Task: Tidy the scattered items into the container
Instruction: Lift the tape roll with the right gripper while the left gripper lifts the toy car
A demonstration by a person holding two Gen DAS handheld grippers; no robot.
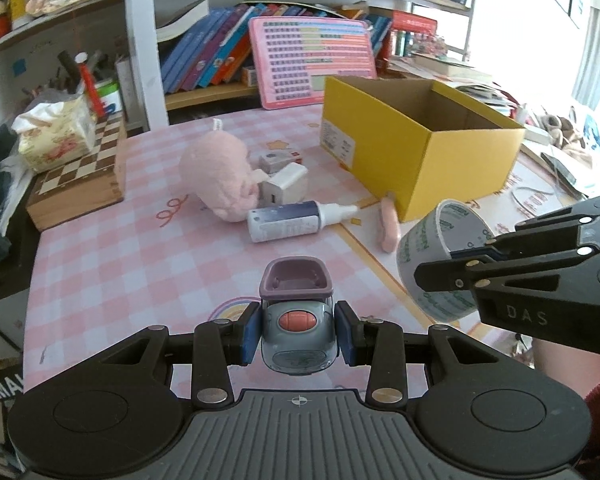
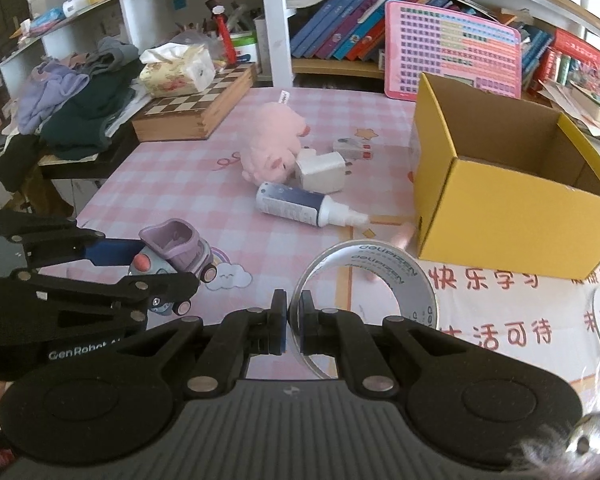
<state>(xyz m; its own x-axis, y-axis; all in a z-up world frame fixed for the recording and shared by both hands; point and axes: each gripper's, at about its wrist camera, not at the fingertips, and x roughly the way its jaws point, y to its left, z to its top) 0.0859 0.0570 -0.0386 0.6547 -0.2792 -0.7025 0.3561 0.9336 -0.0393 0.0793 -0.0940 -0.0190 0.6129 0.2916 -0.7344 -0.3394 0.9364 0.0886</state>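
My left gripper (image 1: 298, 334) is shut on a grey and purple toy truck (image 1: 297, 312), held just above the pink checked mat; it also shows in the right wrist view (image 2: 172, 258). My right gripper (image 2: 294, 322) is shut on the wall of a clear tape roll (image 2: 380, 280), which shows in the left wrist view (image 1: 432, 252). An open yellow cardboard box (image 1: 420, 140) stands ahead, right of centre (image 2: 512, 200). A pink plush pig (image 1: 220, 176), a white charger (image 1: 286, 186), a blue and white bottle (image 1: 296, 218), a small grey box (image 1: 278, 159) and a pink eraser (image 1: 389, 226) lie on the mat.
A wooden chess box (image 1: 80, 176) with a tissue pack (image 1: 56, 132) stands at the left. A pink chart board (image 1: 312, 60) leans on the bookshelf behind the box. Clothes (image 2: 80, 100) are piled at the far left. Papers and clutter (image 1: 560, 140) lie right of the box.
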